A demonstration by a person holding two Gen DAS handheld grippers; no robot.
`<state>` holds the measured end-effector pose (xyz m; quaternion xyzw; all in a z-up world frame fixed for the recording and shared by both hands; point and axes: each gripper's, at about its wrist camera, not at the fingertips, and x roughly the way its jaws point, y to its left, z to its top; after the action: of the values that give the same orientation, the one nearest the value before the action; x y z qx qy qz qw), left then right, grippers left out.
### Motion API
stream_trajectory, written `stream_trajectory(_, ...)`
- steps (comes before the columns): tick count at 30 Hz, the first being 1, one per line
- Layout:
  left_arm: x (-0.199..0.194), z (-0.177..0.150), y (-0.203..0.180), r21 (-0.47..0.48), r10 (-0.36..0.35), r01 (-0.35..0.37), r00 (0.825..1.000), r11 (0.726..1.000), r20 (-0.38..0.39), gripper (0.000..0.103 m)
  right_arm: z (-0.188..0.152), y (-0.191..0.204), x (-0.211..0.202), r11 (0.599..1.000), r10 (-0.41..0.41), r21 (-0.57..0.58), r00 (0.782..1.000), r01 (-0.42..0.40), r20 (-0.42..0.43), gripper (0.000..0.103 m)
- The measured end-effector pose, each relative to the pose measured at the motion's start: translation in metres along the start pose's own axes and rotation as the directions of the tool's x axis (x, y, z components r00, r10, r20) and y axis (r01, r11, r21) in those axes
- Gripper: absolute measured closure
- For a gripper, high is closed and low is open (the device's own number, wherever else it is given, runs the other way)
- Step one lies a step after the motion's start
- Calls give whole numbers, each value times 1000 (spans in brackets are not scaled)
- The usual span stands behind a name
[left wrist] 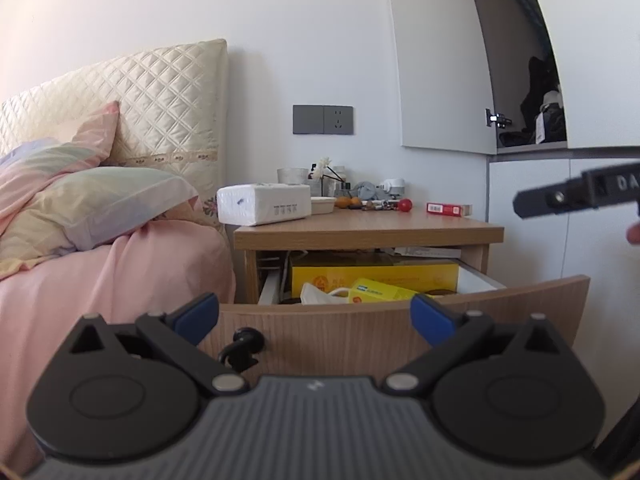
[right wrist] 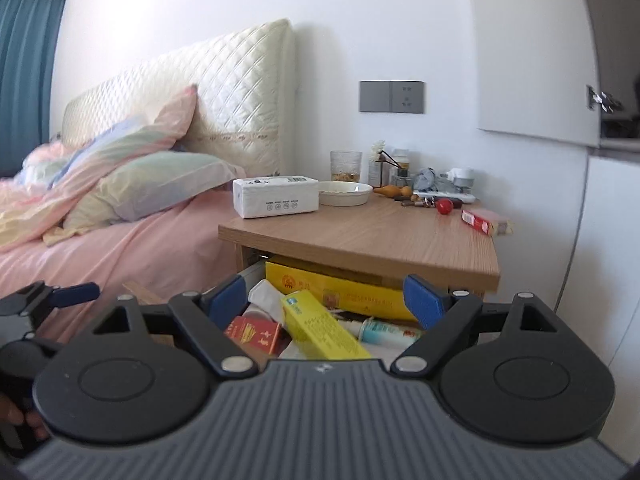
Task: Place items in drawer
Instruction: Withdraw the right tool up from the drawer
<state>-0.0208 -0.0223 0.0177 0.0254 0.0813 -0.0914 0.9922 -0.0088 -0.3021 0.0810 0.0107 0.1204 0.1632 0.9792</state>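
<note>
The wooden nightstand's drawer (left wrist: 400,332) stands pulled open, its black knob (left wrist: 244,344) facing me. Inside lie a large yellow box (left wrist: 374,276), a small yellow box (right wrist: 324,326), a red box (right wrist: 256,334), a tube (right wrist: 388,330) and white paper. My left gripper (left wrist: 316,318) is open and empty, just in front of the drawer front. My right gripper (right wrist: 326,304) is open and empty, hovering above the drawer's contents. On the nightstand top (right wrist: 360,236) sit a tissue pack (right wrist: 276,196), a red box (right wrist: 484,220) and a red ball (right wrist: 444,206).
A bed with pink sheets (left wrist: 100,280) and pillows lies left of the nightstand. A white bowl (right wrist: 346,192), a glass (right wrist: 346,166), bottles and small clutter stand at the back of the top. A white cabinet (left wrist: 528,220) with an open door is at the right.
</note>
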Motion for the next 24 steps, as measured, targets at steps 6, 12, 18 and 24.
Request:
stream_trajectory(6, -2, -1, -4, 10, 9, -9, 1000, 1000, 12, 0, -28, -1, -16, 996, -59, 71, 995, 53, 81, 15)
stream_trajectory(12, -3, -4, -9, 18, 25, -25, 1000, 1000, 15, 0, -50, 7, -32, 988, -153, 63, 967, 143, 202, 15)
stream_trajectory(18, -6, -7, -14, 34, 28, -29, 999, 999, 23, 0, -61, 13, -35, 985, -173, 54, 958, 165, 228, 15)
stream_trajectory(24, -6, -8, -15, 32, 26, -27, 999, 999, 22, 0, -66, 15, -35, 979, -203, 38, 955, 199, 218, 15)
